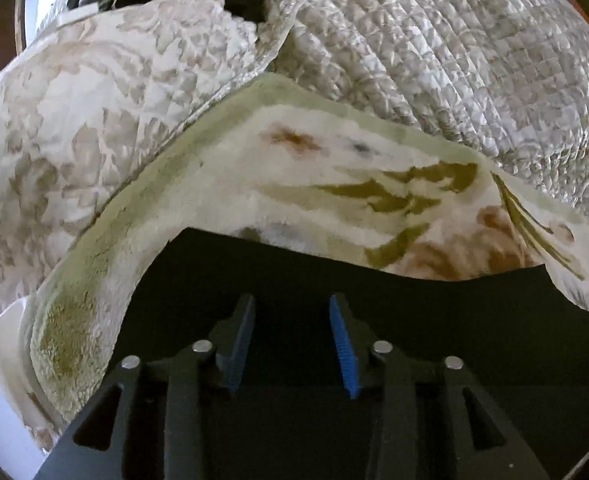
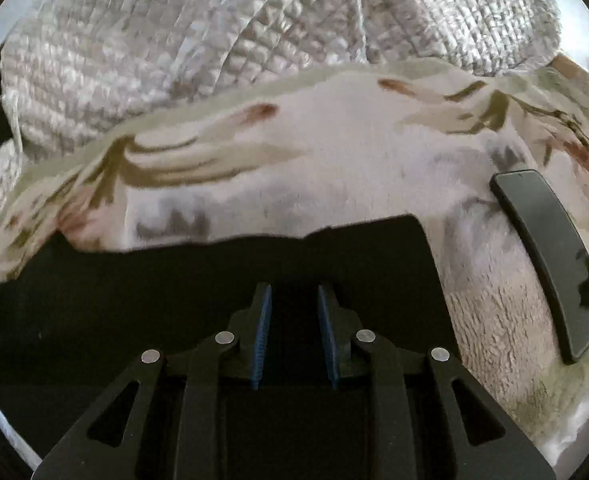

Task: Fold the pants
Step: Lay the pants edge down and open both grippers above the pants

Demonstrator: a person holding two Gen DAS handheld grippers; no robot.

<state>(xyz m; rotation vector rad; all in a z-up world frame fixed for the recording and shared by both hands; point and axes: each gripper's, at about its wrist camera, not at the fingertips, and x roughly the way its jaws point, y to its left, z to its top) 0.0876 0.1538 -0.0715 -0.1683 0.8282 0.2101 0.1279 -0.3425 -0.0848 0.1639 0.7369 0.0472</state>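
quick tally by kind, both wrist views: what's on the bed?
Black fabric pants: 1
Fluffy cream blanket with a floral print: 1
White quilted textured bedspread: 1
Flat black rectangular phone: 1
Two-finger black tools with blue pads: 2, left, right
Total: 6

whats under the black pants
The black pants lie on a fluffy floral blanket, which shows around their far edge and beside the phone. What the blanket looks like directly beneath the pants is covered.
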